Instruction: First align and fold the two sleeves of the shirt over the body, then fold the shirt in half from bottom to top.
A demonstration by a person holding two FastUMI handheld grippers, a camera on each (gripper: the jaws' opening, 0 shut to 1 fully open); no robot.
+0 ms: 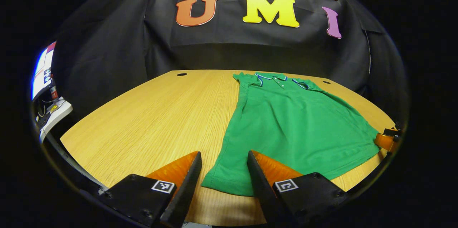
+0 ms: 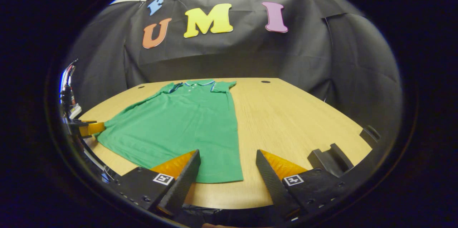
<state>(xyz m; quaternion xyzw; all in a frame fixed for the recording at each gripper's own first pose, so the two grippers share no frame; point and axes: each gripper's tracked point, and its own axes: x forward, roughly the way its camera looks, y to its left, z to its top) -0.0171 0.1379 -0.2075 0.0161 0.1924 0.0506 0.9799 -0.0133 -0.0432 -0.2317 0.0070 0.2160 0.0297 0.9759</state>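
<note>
1. We see the left hand-held gripper [image 1: 224,170] with its fingers wide apart and nothing between them but air; it hangs over the near left hem corner of the shirt [image 1: 293,127], and we cannot tell whether it touches the cloth.
2. The right hand-held gripper [image 2: 228,170] is likewise spread wide and holds nothing, poised at the near right hem corner of the shirt [image 2: 186,127].
3. The shirt lies flat on the bench [image 1: 150,113], its long axis running near to far.
4. Its collar [image 1: 275,77] points to the far edge, and the hem is along the near edge.
5. In the left gripper view the shirt is right of the bench's middle; in the right gripper view it is on the left.
6. The sleeves appear already folded in over the body.
</note>
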